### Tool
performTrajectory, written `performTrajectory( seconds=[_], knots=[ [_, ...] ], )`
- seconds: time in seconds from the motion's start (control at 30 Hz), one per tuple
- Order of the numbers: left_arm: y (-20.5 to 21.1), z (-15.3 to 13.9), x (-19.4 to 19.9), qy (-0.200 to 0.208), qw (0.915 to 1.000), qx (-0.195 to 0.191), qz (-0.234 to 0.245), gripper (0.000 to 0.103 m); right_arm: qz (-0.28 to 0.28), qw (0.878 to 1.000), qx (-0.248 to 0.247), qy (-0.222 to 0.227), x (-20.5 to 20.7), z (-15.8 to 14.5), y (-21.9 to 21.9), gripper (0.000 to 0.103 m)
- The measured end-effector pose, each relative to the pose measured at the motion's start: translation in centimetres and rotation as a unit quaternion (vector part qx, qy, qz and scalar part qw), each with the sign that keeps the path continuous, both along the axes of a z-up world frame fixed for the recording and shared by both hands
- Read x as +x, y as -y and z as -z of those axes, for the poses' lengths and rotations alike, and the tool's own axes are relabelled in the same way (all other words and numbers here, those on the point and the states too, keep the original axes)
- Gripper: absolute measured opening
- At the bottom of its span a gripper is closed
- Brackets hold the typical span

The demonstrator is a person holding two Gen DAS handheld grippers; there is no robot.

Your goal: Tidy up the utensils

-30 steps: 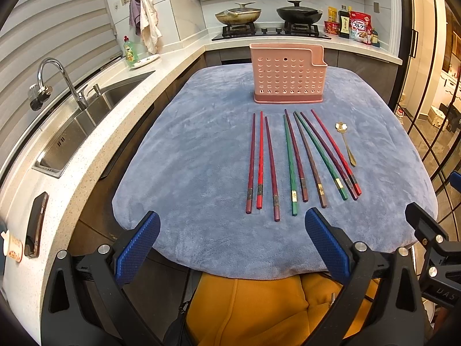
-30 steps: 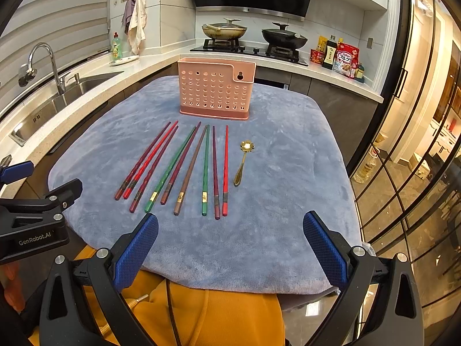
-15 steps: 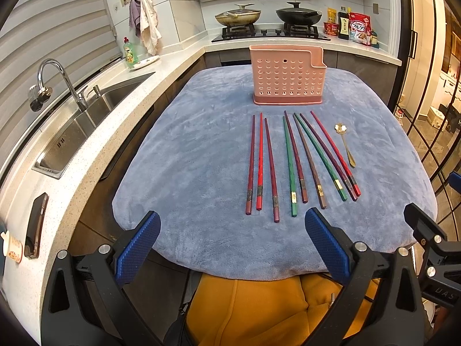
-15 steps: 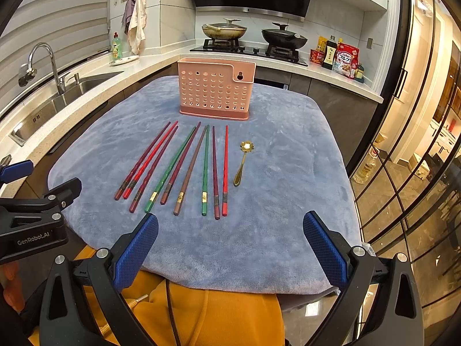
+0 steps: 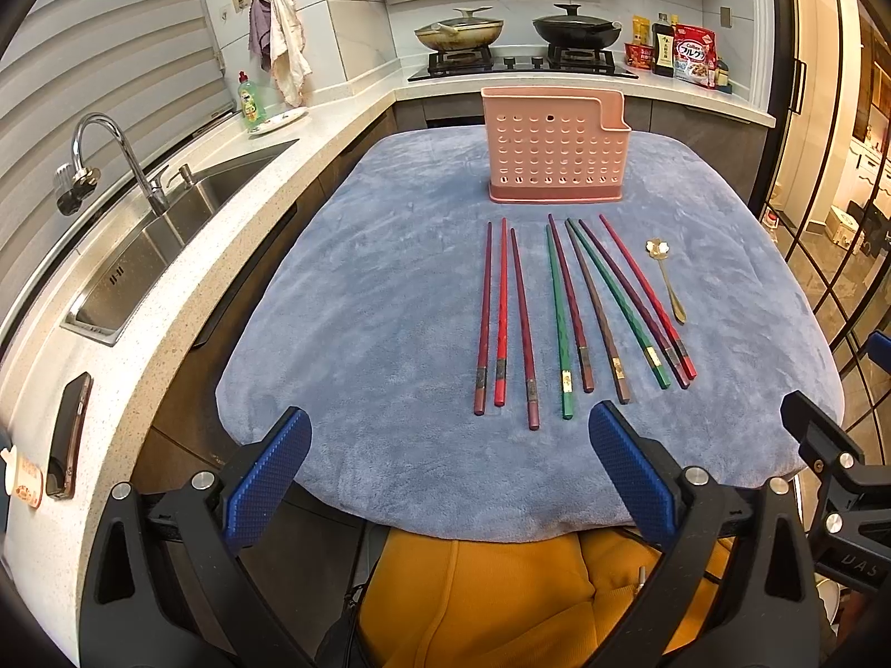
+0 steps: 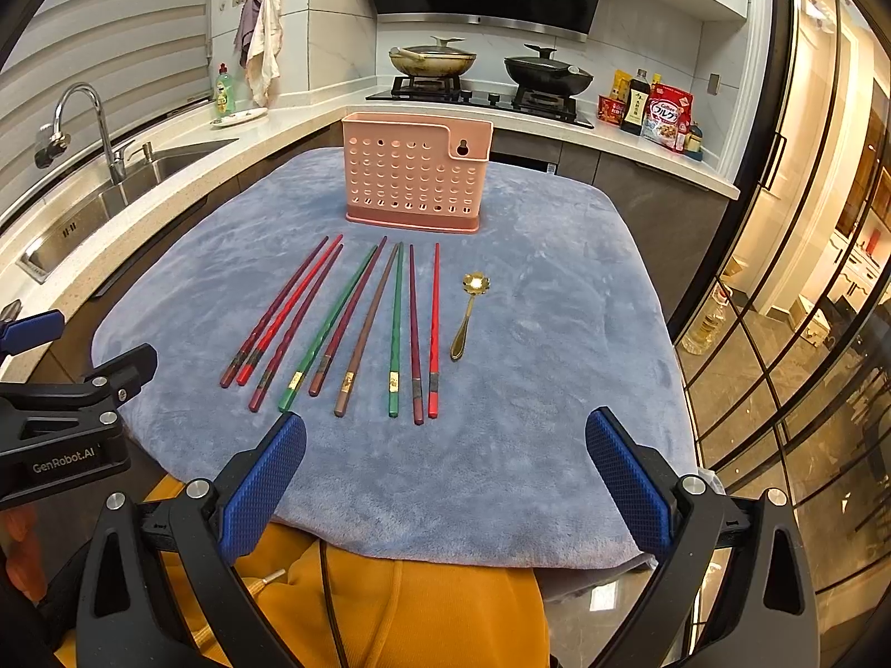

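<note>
Several chopsticks [image 5: 559, 317] [image 6: 356, 323] in red, maroon, green and brown lie side by side on a blue-grey cloth [image 5: 362, 306] [image 6: 557, 306]. A gold spoon [image 5: 665, 278] [image 6: 469, 314] lies to their right. A pink perforated utensil holder [image 5: 554, 145] [image 6: 415, 172] stands upright behind them. My left gripper [image 5: 448, 470] is open and empty at the cloth's near edge. My right gripper [image 6: 445, 470] is open and empty, also at the near edge, to the right of the left one.
A counter with a steel sink [image 5: 150, 245] and tap [image 5: 120, 156] runs along the left. A phone [image 5: 67, 434] lies on the counter. A stove with two pans [image 5: 518, 33] is at the back. Glass doors [image 6: 807, 306] stand to the right.
Both grippers have barely shifted; the utensils and holder have not moved.
</note>
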State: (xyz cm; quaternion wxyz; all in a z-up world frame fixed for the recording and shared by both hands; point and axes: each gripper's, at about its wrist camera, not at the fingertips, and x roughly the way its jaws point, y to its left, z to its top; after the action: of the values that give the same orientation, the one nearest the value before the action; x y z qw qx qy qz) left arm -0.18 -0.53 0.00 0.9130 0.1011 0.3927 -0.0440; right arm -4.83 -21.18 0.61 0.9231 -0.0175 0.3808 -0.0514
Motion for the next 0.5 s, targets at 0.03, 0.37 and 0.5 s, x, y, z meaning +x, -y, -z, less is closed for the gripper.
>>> performTrajectory(
  seconds=[0.03, 0.37, 0.5],
  knots=[
    [-0.01, -0.05, 0.04, 0.000, 1.0000, 0.000, 0.000, 0.096, 0.000, 1.000, 0.000, 0.000, 0.03, 0.00, 0.01, 0.096],
    [0.02, -0.09, 0.03, 0.000, 1.0000, 0.000, 0.000, 0.096, 0.001, 1.000, 0.000, -0.001, 0.03, 0.01, 0.03, 0.096],
    [-0.02, -0.04, 0.04, 0.000, 1.0000, -0.001, 0.000, 0.095, 0.001, 1.000, 0.000, 0.000, 0.06, 0.00, 0.08, 0.096]
  ],
)
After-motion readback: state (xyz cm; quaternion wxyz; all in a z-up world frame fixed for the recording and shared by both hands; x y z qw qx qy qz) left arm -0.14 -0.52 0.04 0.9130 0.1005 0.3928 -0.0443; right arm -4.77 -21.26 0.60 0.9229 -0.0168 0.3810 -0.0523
